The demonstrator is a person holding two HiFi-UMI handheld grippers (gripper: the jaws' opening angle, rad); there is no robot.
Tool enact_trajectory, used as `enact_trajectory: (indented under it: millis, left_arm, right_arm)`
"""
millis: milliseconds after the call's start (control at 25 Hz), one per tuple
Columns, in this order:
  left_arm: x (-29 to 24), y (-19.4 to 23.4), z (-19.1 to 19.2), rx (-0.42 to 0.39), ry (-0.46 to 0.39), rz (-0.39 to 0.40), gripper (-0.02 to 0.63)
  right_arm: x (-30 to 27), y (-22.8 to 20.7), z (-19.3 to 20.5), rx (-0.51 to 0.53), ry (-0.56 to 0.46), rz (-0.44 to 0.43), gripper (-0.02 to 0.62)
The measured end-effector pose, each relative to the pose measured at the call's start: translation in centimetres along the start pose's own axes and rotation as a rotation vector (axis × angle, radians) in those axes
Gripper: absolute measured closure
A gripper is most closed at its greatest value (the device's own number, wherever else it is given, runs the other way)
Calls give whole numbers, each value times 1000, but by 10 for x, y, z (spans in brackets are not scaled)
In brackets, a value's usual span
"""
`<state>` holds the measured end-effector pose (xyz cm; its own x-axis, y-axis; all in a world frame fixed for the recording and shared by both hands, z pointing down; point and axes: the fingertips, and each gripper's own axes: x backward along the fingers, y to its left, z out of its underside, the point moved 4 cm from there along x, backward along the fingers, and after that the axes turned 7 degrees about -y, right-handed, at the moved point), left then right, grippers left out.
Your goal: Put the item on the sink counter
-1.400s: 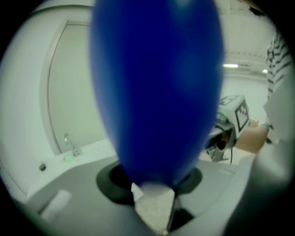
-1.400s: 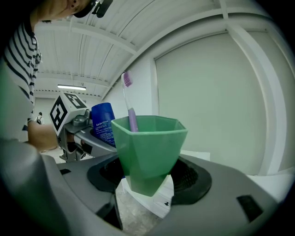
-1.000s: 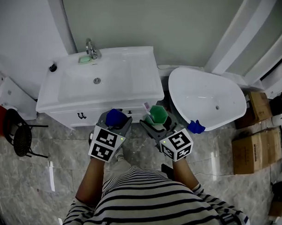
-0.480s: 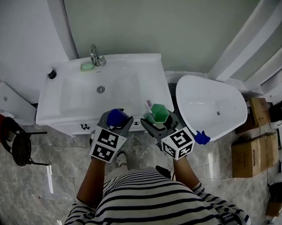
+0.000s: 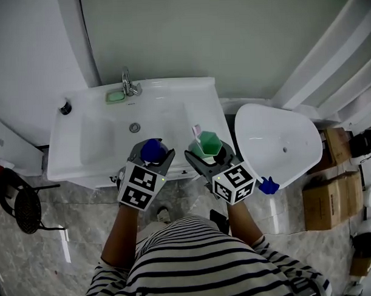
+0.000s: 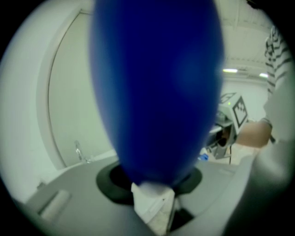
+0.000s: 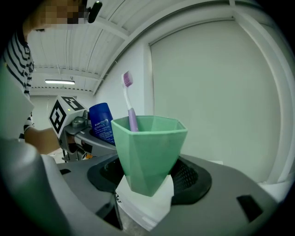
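Note:
My left gripper point(image 5: 150, 158) is shut on a blue bottle point(image 5: 152, 150), which fills the left gripper view as a blurred blue bottle point(image 6: 156, 87). My right gripper point(image 5: 209, 157) is shut on a green cup point(image 5: 206, 145) that stands upright with a purple-and-white toothbrush point(image 5: 196, 131) in it. The right gripper view shows the green cup point(image 7: 148, 150) between the jaws, the toothbrush point(image 7: 128, 100) sticking up, and the blue bottle point(image 7: 102, 122) at the left. Both grippers hang over the front edge of the white sink counter point(image 5: 199, 113).
The counter has a basin with a drain point(image 5: 134, 127), a faucet point(image 5: 128, 83) and a green soap dish point(image 5: 115, 96) at the back. A white bathtub point(image 5: 276, 141) lies to the right, cardboard boxes point(image 5: 324, 197) beyond it, a black stool point(image 5: 20, 205) at the left.
Both grippers, with the bottle and the cup, have moved forward from in front of the cabinet to over the counter's front edge. The person has stepped closer to the sink.

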<state>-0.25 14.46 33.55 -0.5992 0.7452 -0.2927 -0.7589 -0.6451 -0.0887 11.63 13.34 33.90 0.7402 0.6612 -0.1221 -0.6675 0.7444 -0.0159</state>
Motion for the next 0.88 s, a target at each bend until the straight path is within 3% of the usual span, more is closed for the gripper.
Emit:
enact_trajectory:
  millis: [400,880]
  left_arm:
    - [-29,35,-2,13,6,24,432]
    - [-92,105,-9,25,60,-19,431]
  right_arm:
    - [-40,-25,-3,-5,22,10,301]
    - [-117,-100,-6,-30,27,-24,301]
